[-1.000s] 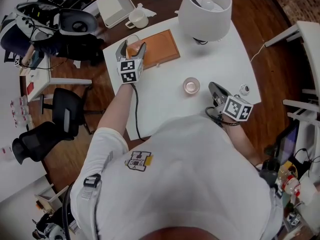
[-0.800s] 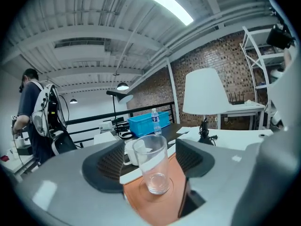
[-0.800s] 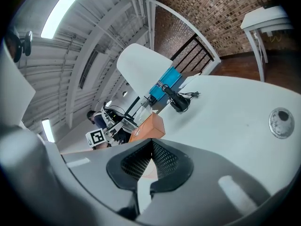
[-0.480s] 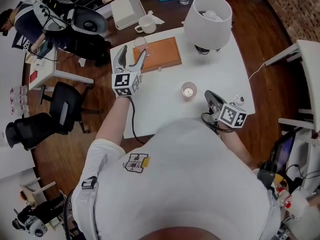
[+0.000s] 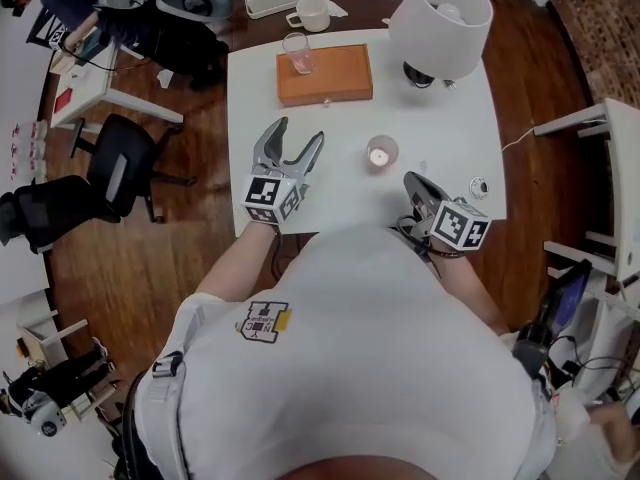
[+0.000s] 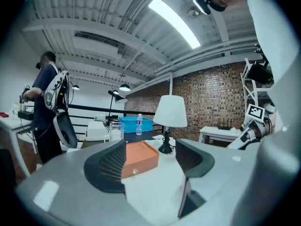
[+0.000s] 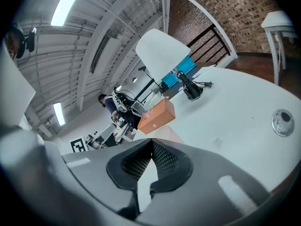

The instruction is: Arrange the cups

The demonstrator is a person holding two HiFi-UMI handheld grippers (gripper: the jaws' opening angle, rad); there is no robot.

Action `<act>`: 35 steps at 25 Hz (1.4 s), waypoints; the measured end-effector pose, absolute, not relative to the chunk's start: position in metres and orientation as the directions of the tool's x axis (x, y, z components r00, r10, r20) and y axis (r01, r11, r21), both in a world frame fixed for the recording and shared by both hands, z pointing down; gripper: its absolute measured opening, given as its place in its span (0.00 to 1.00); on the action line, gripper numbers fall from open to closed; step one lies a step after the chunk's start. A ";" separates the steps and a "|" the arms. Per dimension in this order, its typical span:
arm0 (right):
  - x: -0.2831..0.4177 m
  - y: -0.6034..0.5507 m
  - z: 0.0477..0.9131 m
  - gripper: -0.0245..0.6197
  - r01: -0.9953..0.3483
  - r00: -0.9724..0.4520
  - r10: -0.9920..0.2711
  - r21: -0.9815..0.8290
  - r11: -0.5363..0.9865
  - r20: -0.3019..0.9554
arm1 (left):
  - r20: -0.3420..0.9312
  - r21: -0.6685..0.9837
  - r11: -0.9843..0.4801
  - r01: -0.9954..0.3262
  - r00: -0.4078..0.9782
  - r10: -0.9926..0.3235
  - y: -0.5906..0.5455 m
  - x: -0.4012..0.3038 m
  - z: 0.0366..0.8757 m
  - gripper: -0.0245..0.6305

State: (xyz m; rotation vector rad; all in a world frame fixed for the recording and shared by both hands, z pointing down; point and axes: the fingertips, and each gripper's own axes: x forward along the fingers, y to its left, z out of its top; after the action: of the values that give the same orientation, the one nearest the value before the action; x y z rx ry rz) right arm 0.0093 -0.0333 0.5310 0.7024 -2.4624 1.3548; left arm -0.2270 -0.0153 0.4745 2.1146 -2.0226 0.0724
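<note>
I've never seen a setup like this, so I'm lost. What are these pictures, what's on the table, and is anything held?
No robot here: a person holds a two-jaw gripper in each hand. One picture looks down from a camera on the person's head; the other two come from cameras on the grippers, looking along their jaws. On the table stand an orange box with a glass on it, a second glass nearer the person, and a lamp. The left gripper is open, the right gripper shut; neither holds anything.

Lab-like office: brick wall (image 6: 214, 98), office chair (image 5: 118, 173), cluttered desk (image 5: 100, 93).
</note>
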 end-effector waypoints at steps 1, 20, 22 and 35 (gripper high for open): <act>0.010 -0.027 0.533 0.04 -0.523 -0.853 -0.284 -0.714 0.465 0.439 | 0.205 0.134 -0.037 -0.990 0.064 -0.977 -0.005 -0.219 0.484 0.54; 0.036 0.026 0.650 0.04 -0.554 -0.678 -0.107 -0.409 0.726 0.727 | 0.573 0.189 -0.136 -0.972 0.222 -0.789 0.114 -0.126 0.633 0.14; 0.033 0.034 0.652 0.04 -0.539 -0.676 -0.089 -0.408 0.737 0.731 | 0.586 0.168 -0.126 -0.978 0.202 -0.785 0.118 -0.129 0.634 0.04; 0.034 0.038 0.649 0.04 -0.542 -0.657 -0.094 -0.383 0.748 0.748 | 0.622 0.169 -0.182 -0.969 0.249 -0.743 0.120 -0.119 0.643 0.04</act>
State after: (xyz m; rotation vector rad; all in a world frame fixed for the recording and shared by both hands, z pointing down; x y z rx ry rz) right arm 0.0337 0.0384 0.6492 0.4748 -2.2022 0.7768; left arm -0.1188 0.1203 0.6428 1.9919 -1.5524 0.5531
